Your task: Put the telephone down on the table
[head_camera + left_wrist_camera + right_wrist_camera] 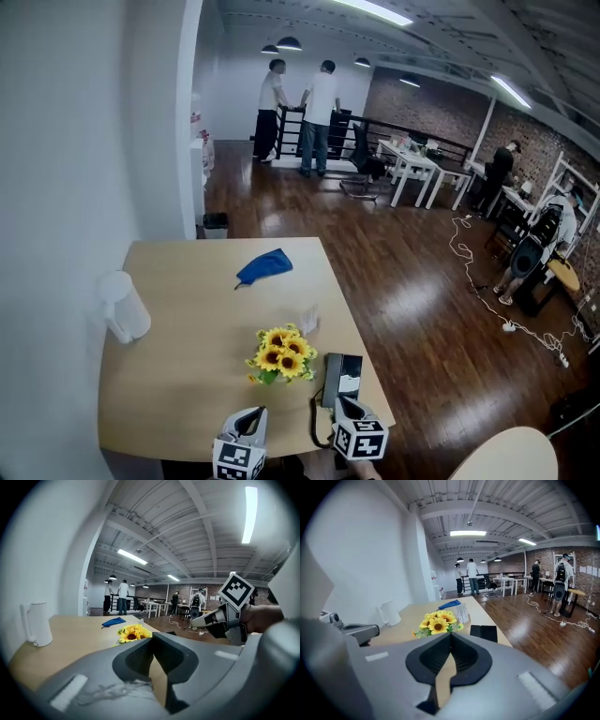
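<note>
My left gripper [152, 639] has its jaws pressed together, dark pads meeting tip to tip with nothing between them. My right gripper [451, 637] is the same: jaws closed on themselves, holding nothing.

Just past the right jaws, in the right gripper view, the telephone [483, 632] lies flat on the table [187, 281], black and free of both grippers. From my head view it sits at the table's near right edge, with a dark cord [317, 417] curling off its near end towards me. The right gripper's tips show over that near end in the head view; I can't tell from there how far above it they hang.

Just left of the telephone stands a bunch of sunflowers [281, 354], and a small pale item [307, 321] sits right behind them; I can't make out what it is. Farther back a blue cloth [265, 266] lies crumpled near the far edge, and a white jug [124, 307] stands at the left side against the wall.

In the left gripper view I see the right gripper off to my right, its marker cube [239, 590] up top and a hand [262, 618] behind it.

Beyond the table, dark wooden floor [412, 309] runs back to two people [300, 98] standing at a railing.
</note>
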`<action>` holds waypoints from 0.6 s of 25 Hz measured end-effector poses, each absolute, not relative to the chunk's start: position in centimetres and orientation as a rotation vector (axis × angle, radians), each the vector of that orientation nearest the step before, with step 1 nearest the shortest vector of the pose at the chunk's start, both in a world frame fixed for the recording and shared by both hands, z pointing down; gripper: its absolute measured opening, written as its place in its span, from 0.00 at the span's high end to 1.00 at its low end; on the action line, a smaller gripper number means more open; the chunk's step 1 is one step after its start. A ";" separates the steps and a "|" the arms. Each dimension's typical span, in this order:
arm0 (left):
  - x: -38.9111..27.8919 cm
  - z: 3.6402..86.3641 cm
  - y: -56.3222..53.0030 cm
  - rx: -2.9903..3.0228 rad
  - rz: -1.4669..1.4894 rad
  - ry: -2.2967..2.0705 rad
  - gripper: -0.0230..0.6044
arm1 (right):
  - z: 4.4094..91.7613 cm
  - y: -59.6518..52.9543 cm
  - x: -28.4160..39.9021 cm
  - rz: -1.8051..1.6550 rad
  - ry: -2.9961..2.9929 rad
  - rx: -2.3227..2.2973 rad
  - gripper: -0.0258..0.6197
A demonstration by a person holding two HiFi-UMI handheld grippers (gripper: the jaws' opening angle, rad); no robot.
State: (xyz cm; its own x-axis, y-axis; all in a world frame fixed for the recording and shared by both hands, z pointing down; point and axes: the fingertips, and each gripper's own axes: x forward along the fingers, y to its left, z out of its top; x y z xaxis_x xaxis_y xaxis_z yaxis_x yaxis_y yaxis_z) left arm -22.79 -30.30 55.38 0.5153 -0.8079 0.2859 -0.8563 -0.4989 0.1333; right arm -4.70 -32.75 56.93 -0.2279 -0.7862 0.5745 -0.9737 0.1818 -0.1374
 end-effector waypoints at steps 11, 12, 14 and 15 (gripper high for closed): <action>-25.8 54.2 -25.5 2.571 0.224 -1.311 0.94 | 55.9 -24.8 -8.7 0.675 -2.069 1.727 0.97; -25.8 54.1 -25.3 2.575 0.223 -1.306 0.94 | 55.6 -24.6 -9.1 0.667 -2.082 1.729 0.97; -25.6 53.7 -24.8 2.582 0.223 -1.302 0.94 | 54.8 -24.2 -9.6 0.643 -2.108 1.728 0.97; -25.5 53.5 -24.5 2.585 0.224 -1.301 0.94 | 54.4 -23.9 -9.8 0.633 -2.122 1.726 0.97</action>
